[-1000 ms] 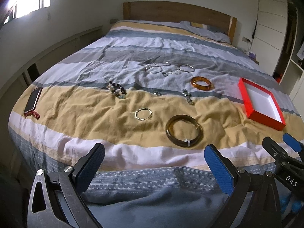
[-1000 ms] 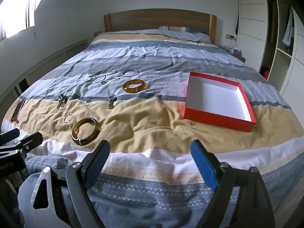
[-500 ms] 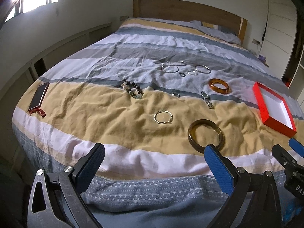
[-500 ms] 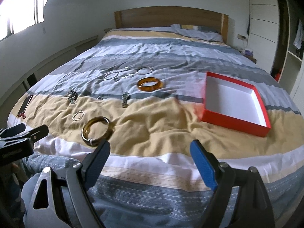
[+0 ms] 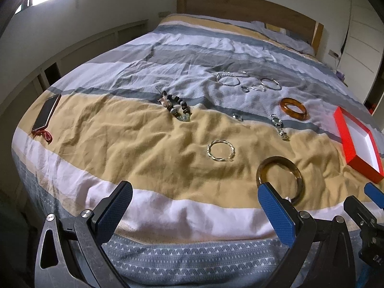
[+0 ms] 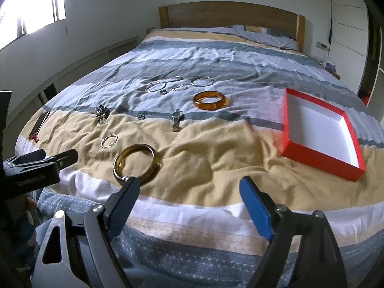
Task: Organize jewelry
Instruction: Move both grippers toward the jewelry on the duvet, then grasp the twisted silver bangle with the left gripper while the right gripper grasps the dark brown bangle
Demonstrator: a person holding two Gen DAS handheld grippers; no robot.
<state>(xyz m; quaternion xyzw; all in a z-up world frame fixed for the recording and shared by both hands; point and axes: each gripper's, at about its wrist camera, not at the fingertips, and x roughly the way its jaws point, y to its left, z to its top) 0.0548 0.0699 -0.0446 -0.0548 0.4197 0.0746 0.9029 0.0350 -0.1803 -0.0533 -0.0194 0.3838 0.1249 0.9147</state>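
Jewelry lies spread on a striped bed. A dark brown bangle [image 5: 280, 179] [image 6: 136, 163] lies nearest, just beyond my open, empty left gripper [image 5: 194, 206] and my open, empty right gripper [image 6: 189, 201]. Farther are a twisted silver ring bracelet [image 5: 220, 150] [image 6: 109, 141], a beaded bracelet [image 5: 176, 108] [image 6: 101, 114], a watch [image 5: 278, 126] [image 6: 177, 119], an amber bangle [image 5: 293, 108] [image 6: 210, 99] and several thin silver bracelets [image 5: 247, 81] [image 6: 178, 84]. An empty red box [image 5: 355, 141] [image 6: 321, 129] with a white inside sits on the right.
A phone [image 5: 45, 115] [image 6: 39, 123] with a red strap lies at the bed's left edge. A wooden headboard [image 6: 230, 16] and pillows are at the far end. Wardrobe doors [image 6: 348, 26] stand at the right, a low wall ledge [image 5: 79, 55] at the left.
Both grippers have moved forward and left over the bed's foot; the jewelry and box appear closer and shifted right. Both stay open. Nothing on the bed has moved.
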